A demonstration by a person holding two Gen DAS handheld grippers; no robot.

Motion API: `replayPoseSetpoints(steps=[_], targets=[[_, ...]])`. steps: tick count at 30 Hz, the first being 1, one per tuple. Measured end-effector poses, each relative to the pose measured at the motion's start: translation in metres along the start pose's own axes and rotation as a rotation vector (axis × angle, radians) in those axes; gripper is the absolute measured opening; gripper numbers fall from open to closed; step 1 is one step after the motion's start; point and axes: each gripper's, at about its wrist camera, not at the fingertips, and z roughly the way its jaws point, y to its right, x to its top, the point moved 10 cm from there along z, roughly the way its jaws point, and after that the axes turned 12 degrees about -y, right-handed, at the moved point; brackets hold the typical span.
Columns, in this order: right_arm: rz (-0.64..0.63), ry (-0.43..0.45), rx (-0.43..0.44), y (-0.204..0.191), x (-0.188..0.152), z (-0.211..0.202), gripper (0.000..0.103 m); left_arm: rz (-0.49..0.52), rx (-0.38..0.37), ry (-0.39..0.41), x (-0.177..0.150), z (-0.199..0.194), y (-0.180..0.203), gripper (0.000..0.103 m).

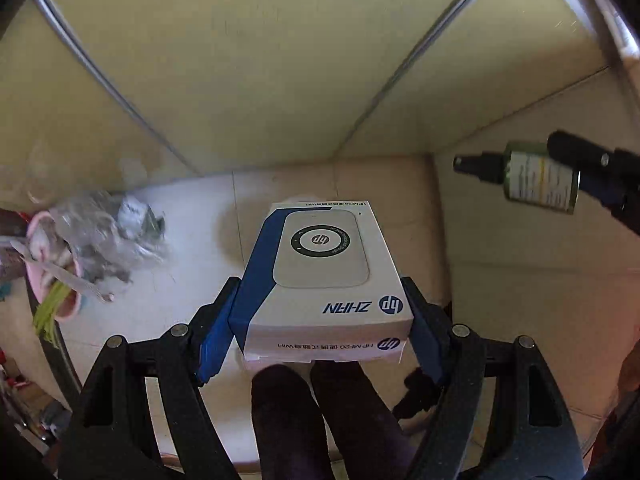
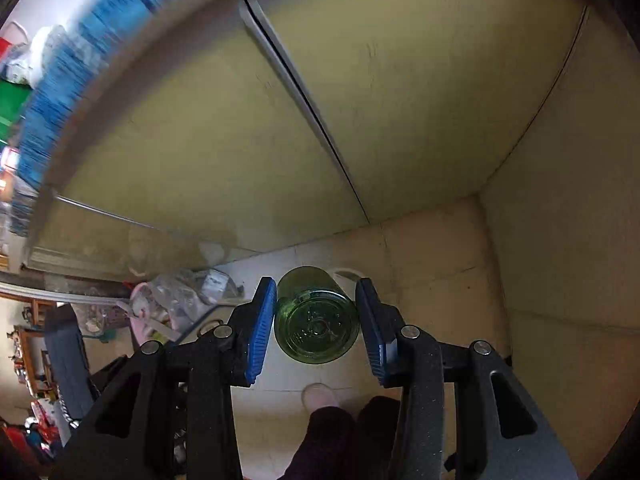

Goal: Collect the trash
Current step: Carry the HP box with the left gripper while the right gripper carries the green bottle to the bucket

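My left gripper (image 1: 320, 332) is shut on a white and blue HP box (image 1: 320, 276) and holds it in the air above the tiled floor. My right gripper (image 2: 316, 320) is shut on a green glass bottle (image 2: 316, 324), seen bottom first. The same bottle (image 1: 540, 178) with its black spray top shows in the left wrist view at the right, held by the right gripper's fingers (image 1: 588, 164). A pile of crumpled clear plastic (image 1: 108, 236) lies on the floor at the left.
A pink item (image 1: 48, 268) with yellow-green strips lies beside the plastic. Yellow-beige walls (image 1: 260, 60) meet in a corner ahead. The person's dark legs (image 1: 320, 420) are below the grippers. Cluttered shelves (image 2: 36, 360) stand far left in the right wrist view.
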Motion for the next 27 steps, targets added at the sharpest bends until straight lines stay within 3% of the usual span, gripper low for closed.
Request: replayPoseSetpoints(steps=[7,10,13,20,24,27], targets=[[-0.018,-0.087,-0.051,0.028,-0.013,0.133,0.038,-0.023,-0.047,-0.149,-0.006,0.168,-0.027,0.076],[-0.02,-0.122,-0.06,0.039,-0.021,0.179,0.038,-0.049,-0.103,-0.188,-0.005,0.221,-0.028,0.076],[-0.017,-0.151,-0.064,0.045,-0.026,0.215,0.038,-0.059,-0.1,-0.212,0.002,0.266,-0.032,0.076],[-0.012,-0.179,-0.062,0.051,-0.027,0.27,0.038,-0.063,-0.084,-0.22,0.02,0.317,-0.043,0.076],[-0.013,-0.211,-0.05,0.053,-0.027,0.294,0.038,-0.075,-0.114,-0.212,0.031,0.326,-0.043,0.076],[-0.025,-0.254,-0.053,0.051,-0.027,0.311,0.039,-0.064,-0.082,-0.21,0.037,0.329,-0.044,0.077]])
